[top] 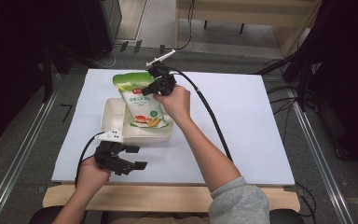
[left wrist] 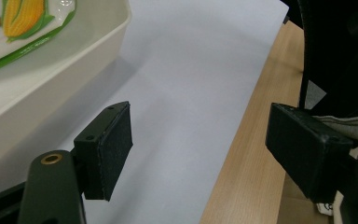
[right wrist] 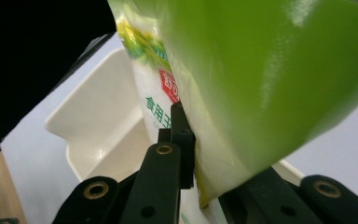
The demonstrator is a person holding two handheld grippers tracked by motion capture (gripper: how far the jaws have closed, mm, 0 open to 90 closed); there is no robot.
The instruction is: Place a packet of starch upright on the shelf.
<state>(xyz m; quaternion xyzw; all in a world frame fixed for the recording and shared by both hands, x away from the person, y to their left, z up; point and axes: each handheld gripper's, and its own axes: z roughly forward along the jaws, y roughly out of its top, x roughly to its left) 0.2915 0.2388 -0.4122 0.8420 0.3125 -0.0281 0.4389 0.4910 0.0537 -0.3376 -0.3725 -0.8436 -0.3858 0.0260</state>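
Right gripper [top: 154, 87] is clamped shut on the bag [top: 142, 100], pinching its upper right edge at the far side of the tray; in the right gripper view its jaws squeeze the bag's [right wrist: 242, 84] green-and-white film flat between them, with the tray [right wrist: 98, 126] below and behind. Left gripper [top: 129, 157] sits near the table's front edge, left of centre, jaws wide apart with nothing between them; in the left gripper view the two pads [left wrist: 114, 144] stand well apart over bare sheet. Largest down: white sheet [top: 242, 121] covers most of the wooden table [top: 168, 198], whose front strip shows bare at the near edge. Cream tray [top: 109, 114] sits on the sheet left of centre, just beyond the left gripper. Bag is green on top, white below, with corn printed near the bottom; it stands tilted, lower end resting in the tray, top leaning toward the far side. Left gripper view catches the tray's [left wrist: 74, 56] corner and the bag's [left wrist: 23, 18] corn print lying inside it. Black cable [top: 209, 112] trails from the right gripper across the sheet toward the near right. Grey sleeve [top: 237, 203] at the bottom right.
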